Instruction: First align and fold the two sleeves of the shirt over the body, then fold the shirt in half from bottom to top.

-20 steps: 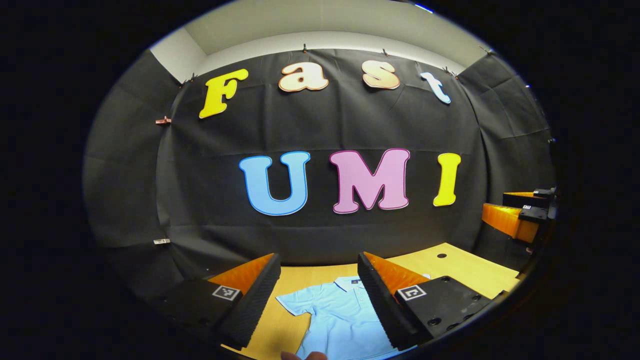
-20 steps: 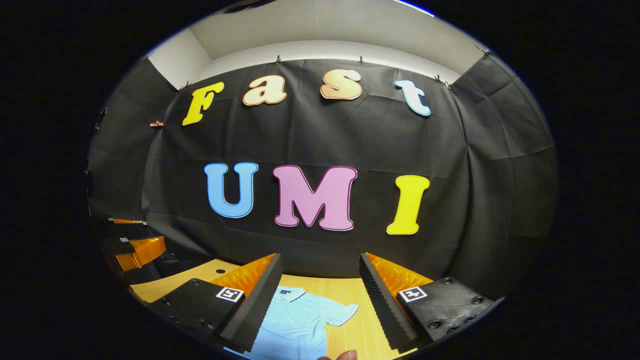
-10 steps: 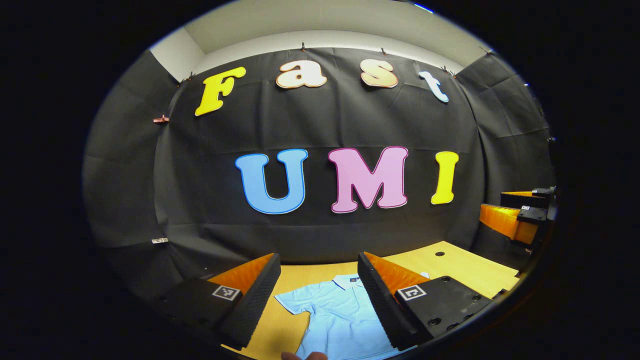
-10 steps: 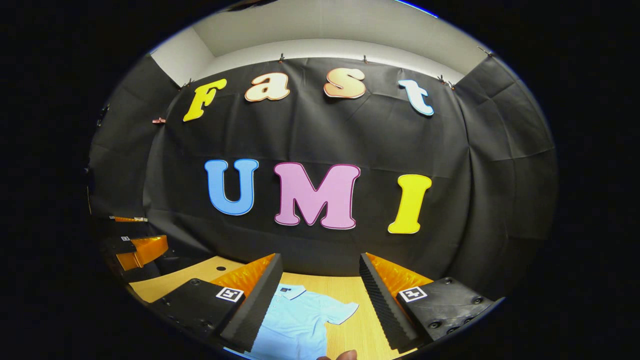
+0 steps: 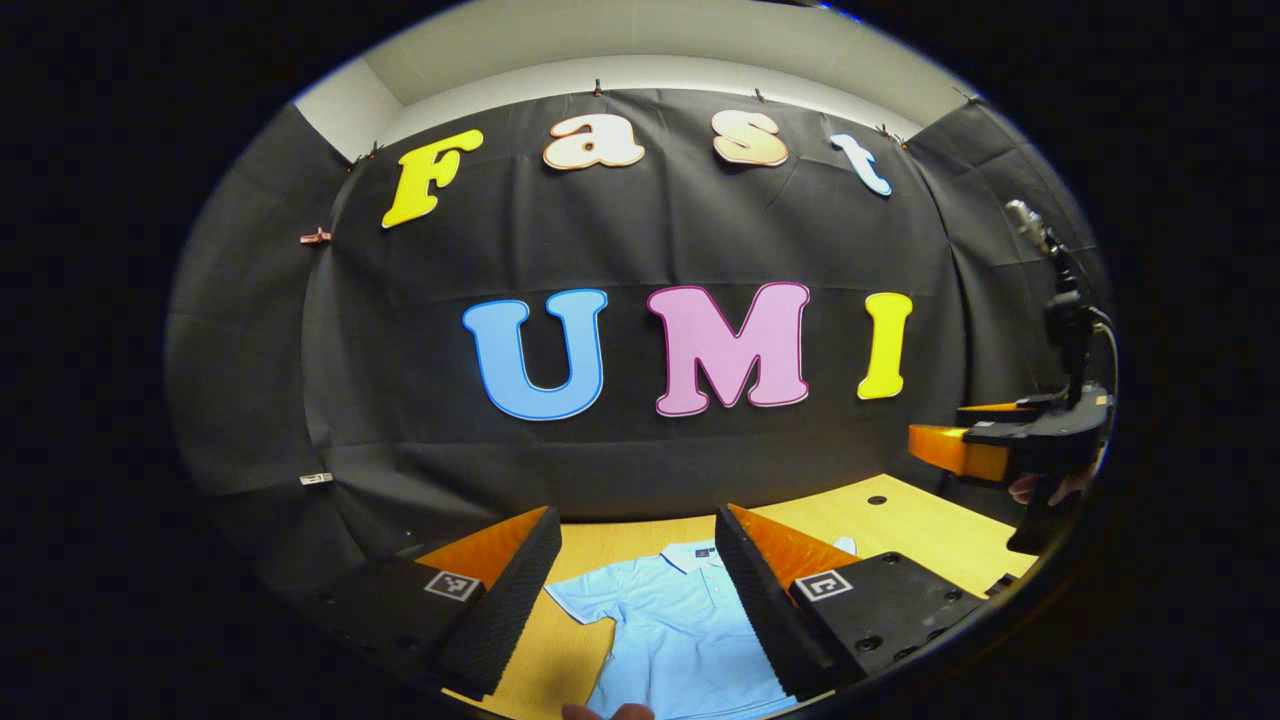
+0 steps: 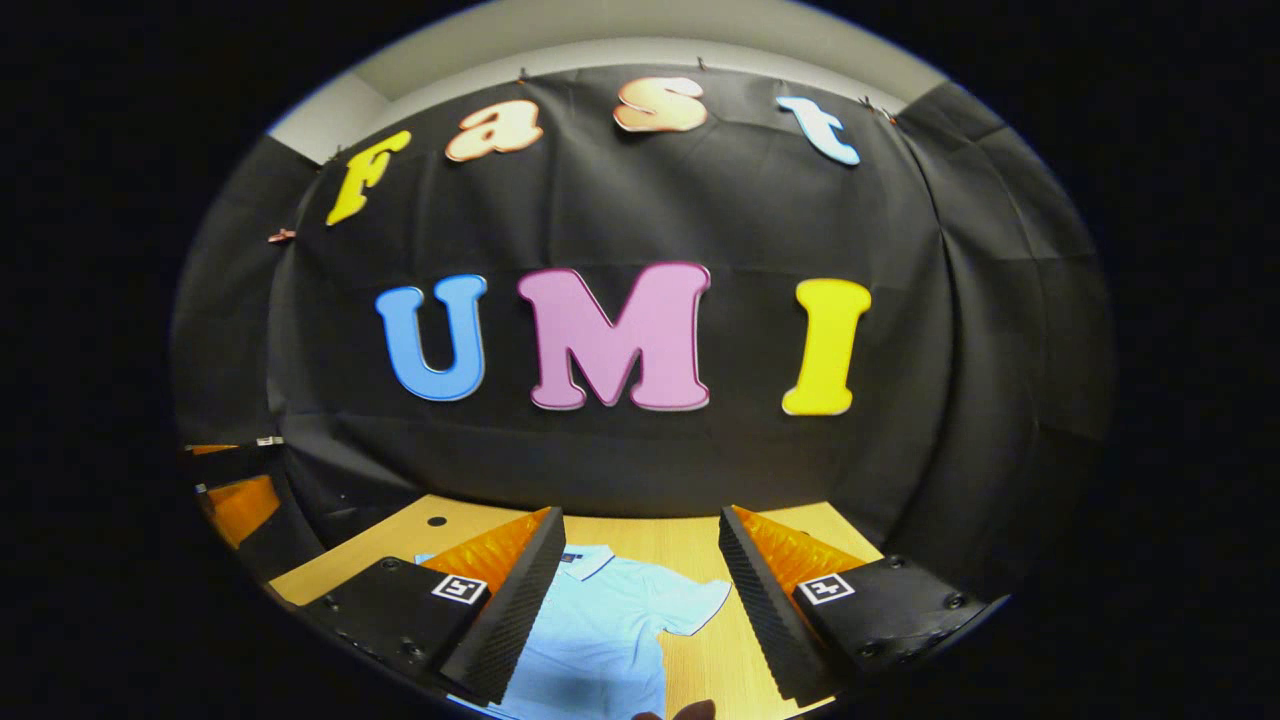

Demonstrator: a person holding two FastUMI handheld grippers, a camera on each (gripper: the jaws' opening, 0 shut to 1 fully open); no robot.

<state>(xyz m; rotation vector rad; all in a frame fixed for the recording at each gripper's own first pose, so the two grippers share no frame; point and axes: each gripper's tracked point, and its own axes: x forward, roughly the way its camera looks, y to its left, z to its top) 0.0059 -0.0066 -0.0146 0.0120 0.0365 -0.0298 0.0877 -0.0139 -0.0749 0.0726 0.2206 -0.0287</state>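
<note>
- Shirt (image 5: 680, 625) is lying flat, collar toward the far wall, sleeves spread, on the wooden surface (image 5: 940, 540); nothing is folded yet.
- Cloth is looking light, soft and floppy, likely sagging when lifted; sleeve (image 6: 700, 605) edges seem the best holds.
- Left gripper (image 5: 637, 590) and right gripper (image 6: 640, 590) are hovering above, fingers apart, holding nothing.
- Nothing is blocking the sleeves.

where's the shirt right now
The light blue shirt lies flat on the wooden table, collar toward the black wall, seen between each claw's open fingers in the left and right gripper views.
</note>
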